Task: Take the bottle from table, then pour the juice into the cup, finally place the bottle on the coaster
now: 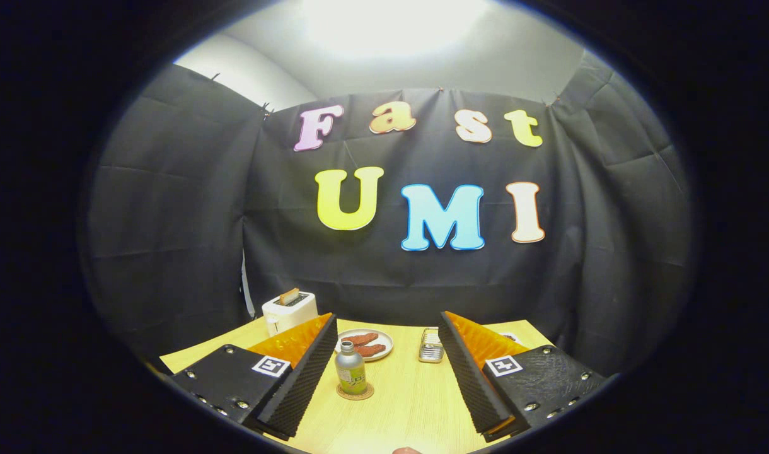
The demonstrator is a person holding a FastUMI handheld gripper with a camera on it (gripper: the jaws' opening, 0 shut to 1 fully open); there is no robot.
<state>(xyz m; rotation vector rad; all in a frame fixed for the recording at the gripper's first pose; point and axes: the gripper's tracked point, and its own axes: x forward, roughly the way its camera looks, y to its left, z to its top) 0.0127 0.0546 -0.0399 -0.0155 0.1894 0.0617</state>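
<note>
Gripper [384, 372] spread wide over a pale wooden table [410, 403], nothing clamped, both ribbed black fingers [302, 378] with orange backs angled outward, each base plate marked with a square black-and-white tag. Bottle [350, 373] upright between the fingers, nearer the left one and apart from both; grey cap, silvery shoulder, green-yellow label. Bottle seated on a round brown coaster [355, 392], rim of the coaster visible around the base. Plate [367, 343] just beyond the bottle, pale, carrying two reddish-brown food pieces [363, 344] side by side. Small clear cup [431, 345] to the right of the plate, just beside the inner edge of the right finger; contents not discernible. White toaster [289, 311] at the far left corner of the table, past the tip of the left finger, with a slice of toast [289, 296] standing up out of its slot. Small pale object [509, 337] on the table behind the right finger, mostly hidden, identity unclear. Black cloth wall [170, 221] behind the table, bright ceiling light [391, 25] above
</note>
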